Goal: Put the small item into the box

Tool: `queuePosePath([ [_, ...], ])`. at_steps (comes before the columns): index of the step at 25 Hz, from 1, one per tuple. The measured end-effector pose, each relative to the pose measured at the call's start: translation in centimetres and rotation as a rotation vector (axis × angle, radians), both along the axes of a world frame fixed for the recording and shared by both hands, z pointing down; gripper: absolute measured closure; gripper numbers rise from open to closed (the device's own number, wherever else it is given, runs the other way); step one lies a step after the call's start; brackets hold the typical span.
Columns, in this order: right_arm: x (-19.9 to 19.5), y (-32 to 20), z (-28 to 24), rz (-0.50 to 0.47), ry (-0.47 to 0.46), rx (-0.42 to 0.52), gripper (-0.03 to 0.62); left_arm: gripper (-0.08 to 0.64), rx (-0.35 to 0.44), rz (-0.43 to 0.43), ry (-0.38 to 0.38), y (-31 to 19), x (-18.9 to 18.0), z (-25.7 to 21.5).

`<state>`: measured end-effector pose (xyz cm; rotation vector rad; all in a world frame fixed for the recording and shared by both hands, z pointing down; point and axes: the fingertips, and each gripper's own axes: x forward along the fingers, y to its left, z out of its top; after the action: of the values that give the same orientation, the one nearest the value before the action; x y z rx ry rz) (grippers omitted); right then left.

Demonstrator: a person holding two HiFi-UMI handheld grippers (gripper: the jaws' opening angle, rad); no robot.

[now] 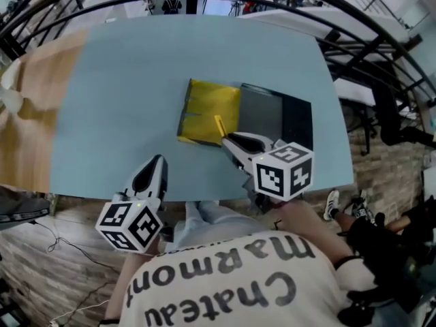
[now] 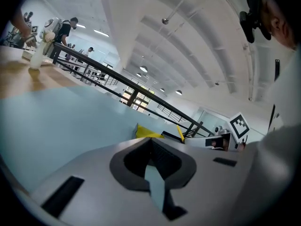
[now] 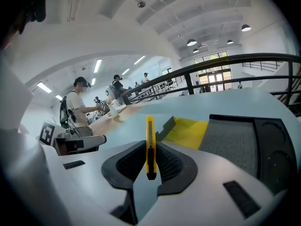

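Closest to the lens is the person's white printed shirt (image 1: 225, 285), filling the bottom of the head view. Just above it sit the two marker cubes, one on each claw.

Left claw (image 1: 158, 162) hangs over the near edge of the pale blue worktop (image 1: 129, 73), toward its near left corner, well apart from the boxes. In the left gripper view its dark pads (image 2: 134, 161) meet at the tips with nothing between them.

Right claw (image 1: 228, 140) reaches in from the near edge, right of centre. It is clamped on a yellow utility knife (image 3: 149, 145), held edge-on between the ribbed pads, with the knife's front end sticking out past the fingertips. In the head view that free end (image 1: 219, 125) lies over the near right corner of the yellow box (image 1: 204, 107); whether it touches the box cannot be told.

That yellow box lies flat about midway along the worktop, nearer the near edge than the far one. Touching its right side is a black tray (image 1: 298, 118) with a grey textured insert (image 1: 260, 113); the right gripper view shows round recesses along the tray's right part.

A wood-coloured strip (image 1: 34, 107) runs along the left edge of the worktop. Beyond the far edge stand dark railings (image 3: 244, 60) and other people at distant tables.
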<state>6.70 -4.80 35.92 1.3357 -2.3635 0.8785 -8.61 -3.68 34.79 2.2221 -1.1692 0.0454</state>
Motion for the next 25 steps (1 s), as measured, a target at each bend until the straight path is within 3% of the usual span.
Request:
queuePosePath([
  [7,0.0,-4.1,0.1,-0.036,-0.027,-0.011,0.508,0.558,-0.040,-0.053,0.009,-3.0,-0.4,0.3],
  [12,0.6,-6.2,0.7,-0.040,-0.064,-0.034,0.508,0.558,-0.060,-0.064,-0.024,-4.4,0.0,0.6],
  [19,2.5,-8.5,1.7,-0.068,-0.020,-0.027,0.508,0.558,-0.077,-0.016,-0.100,-5.6,2.4,1.6],
  [25,3.3,-9.7,2.5,-0.087,-0.049,-0.052,0.508,0.558,-0.079,0.024,-0.130,-6.7,4.4,2.0],
])
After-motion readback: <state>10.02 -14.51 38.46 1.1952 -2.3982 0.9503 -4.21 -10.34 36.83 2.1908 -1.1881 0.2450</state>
